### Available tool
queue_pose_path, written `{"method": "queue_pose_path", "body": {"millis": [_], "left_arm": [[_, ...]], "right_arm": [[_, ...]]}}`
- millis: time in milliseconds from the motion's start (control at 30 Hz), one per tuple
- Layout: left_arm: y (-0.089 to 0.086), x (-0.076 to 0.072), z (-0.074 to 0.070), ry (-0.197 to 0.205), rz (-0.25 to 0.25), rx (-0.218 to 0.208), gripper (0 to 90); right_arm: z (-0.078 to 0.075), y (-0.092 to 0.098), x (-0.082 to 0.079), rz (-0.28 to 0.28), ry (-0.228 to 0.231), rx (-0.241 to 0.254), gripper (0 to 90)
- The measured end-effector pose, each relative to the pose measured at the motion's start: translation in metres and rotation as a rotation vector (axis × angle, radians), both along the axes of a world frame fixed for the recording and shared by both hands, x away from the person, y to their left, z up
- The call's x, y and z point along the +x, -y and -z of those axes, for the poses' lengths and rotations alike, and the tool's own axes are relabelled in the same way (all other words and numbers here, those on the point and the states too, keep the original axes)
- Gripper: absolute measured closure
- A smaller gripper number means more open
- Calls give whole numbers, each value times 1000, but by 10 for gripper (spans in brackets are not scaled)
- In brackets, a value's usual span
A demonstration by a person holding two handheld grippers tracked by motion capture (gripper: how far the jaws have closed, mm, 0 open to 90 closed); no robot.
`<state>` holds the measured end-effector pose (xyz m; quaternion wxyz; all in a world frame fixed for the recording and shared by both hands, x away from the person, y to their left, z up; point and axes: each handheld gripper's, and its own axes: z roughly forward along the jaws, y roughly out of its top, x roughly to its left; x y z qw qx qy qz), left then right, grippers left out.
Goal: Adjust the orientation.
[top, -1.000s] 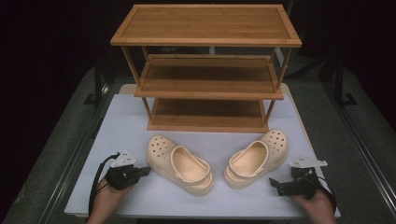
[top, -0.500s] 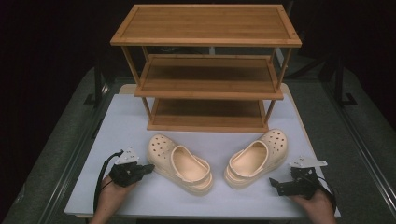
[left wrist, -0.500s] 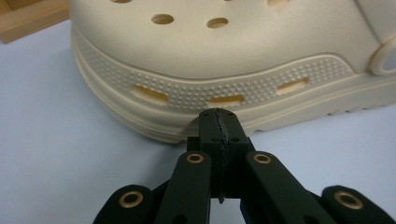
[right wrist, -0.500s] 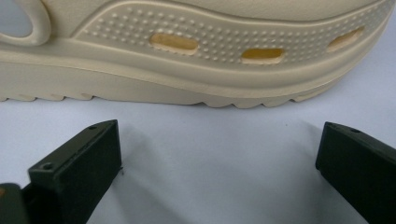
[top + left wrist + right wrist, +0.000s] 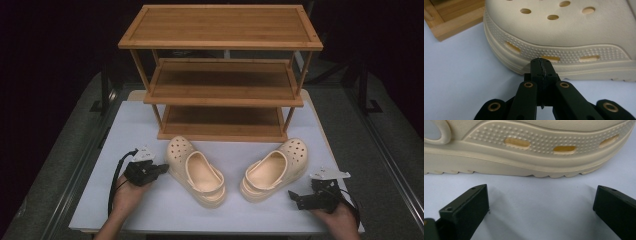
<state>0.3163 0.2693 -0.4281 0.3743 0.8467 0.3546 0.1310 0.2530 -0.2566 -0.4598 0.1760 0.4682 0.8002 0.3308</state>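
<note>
Probably a lab: white table (image 5: 150,125) (black surroundings), stands (image 5: 102,90).

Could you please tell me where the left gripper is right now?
In the high view the left gripper sits low on the table's left side, jaws closed, pointing at the left clog, below the wooden rack.

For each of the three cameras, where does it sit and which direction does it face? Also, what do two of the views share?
High view: above the person's side, facing forward and down on the white table, the three-tier wooden shelf rack and two beige foam clogs; both hands and tools show.
Left gripper view: rides the left tool, jaws pressed together, facing the left clog's toe side.
Right gripper view: rides the right tool, jaws wide apart, facing the right clog's side.
Shared: both gripper views see perforated clog sidewalls over white tabletop.
</note>
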Motion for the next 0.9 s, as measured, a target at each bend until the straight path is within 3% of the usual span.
{"method": "queue_pose_path", "body": {"millis": [167,233,333,467,500,700,833,900], "left_arm": [[11,15,-1,9,-4,15,900],[18,22,-1,10,1,-5,900],[30,29,0,13,15,12,900],[42,35,0,18,25,-6,900],[49,38,1,19,29,10,900],[54,37,-1,15,41,10,900],[47,28,-13,16,41,-13,781],[43,20,-24,7,49,-52,735]], "right_arm": [[0,0,0,-1,2,-1,0],[0,0,0,-1,2,0,0],[0,0,0,-1,3,0,0],[0,0,0,-1,3,0,1],[0,0,0,-1,3,1,1],[0,0,0,-1,3,0,1],[0,0,0,-1,3,0,1],[0,0,0,-1,3,0,1]]}}
